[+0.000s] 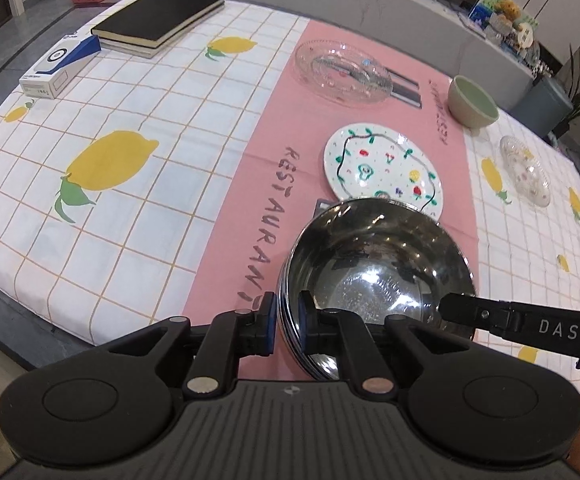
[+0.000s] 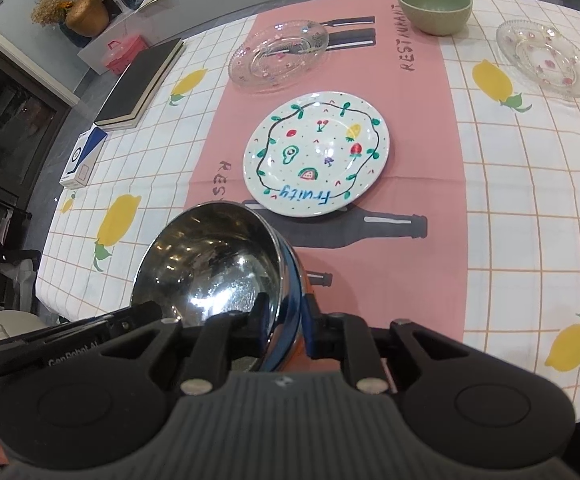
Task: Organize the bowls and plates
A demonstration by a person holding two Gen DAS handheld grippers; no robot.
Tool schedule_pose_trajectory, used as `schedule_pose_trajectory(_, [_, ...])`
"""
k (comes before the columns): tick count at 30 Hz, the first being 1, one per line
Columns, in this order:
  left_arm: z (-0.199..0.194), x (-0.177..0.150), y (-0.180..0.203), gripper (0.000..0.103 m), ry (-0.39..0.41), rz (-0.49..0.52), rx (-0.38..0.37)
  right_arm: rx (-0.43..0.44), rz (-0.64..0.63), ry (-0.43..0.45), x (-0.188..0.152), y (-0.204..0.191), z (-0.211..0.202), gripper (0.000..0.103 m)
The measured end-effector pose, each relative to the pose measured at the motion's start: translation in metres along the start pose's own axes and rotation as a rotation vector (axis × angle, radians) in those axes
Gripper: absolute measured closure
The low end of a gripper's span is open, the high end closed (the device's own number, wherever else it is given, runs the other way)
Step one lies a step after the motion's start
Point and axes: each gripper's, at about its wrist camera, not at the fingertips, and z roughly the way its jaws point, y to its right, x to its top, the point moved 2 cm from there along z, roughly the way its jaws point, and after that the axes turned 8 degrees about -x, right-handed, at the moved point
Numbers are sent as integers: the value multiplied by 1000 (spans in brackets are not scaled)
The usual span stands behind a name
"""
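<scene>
Steel bowl (image 1: 373,276) sits low over the pink strip of the tabletop (image 1: 130,184), near the painted plate (image 2: 316,153). My left hand-held gripper (image 1: 288,320) and right hand-held gripper (image 2: 286,322) each pinch a rim, jaws narrow. Best to lower level, then release both together.

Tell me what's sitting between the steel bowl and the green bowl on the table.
The painted fruit plate lies between the steel bowl and the green bowl; beyond it only bare pink tablecloth. The right wrist view shows this best.
</scene>
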Motion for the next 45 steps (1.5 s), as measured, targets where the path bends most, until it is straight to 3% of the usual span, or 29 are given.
schedule_pose_trajectory(4, [-7, 2, -1, 87, 37, -6, -17, 0, 2, 20, 0, 2, -4, 85])
schedule_pose_trajectory(8, [-8, 2, 1, 90, 48, 7, -30, 12, 4, 25, 0, 2, -3, 95])
schedule_pose_trajectory(15, [-9, 3, 0, 93, 50, 13, -25, 11, 14, 17, -1, 3, 1, 97])
schedule_pose_trajectory(22, [-24, 13, 8, 88, 90, 50, -15, 33, 2, 57, 3, 6, -16, 90])
schedule_pose_trajectory(24, [-30, 19, 15, 86, 105, 73, -21, 34, 3, 80, 5, 10, -24, 83])
schedule_pose_trajectory(30, [-43, 41, 50, 82, 144, 167, -84, -3, 17, 152, 18, 33, -43, 77])
schedule_pose_trajectory(37, [-39, 76, 111, 82, 117, 288, -205, -78, 58, 206, 42, 78, -58, 72])
schedule_pose_trajectory(45, [-12, 119, 184, 77, 114, 478, -205, -146, 90, 276, 89, 124, -70, 66])
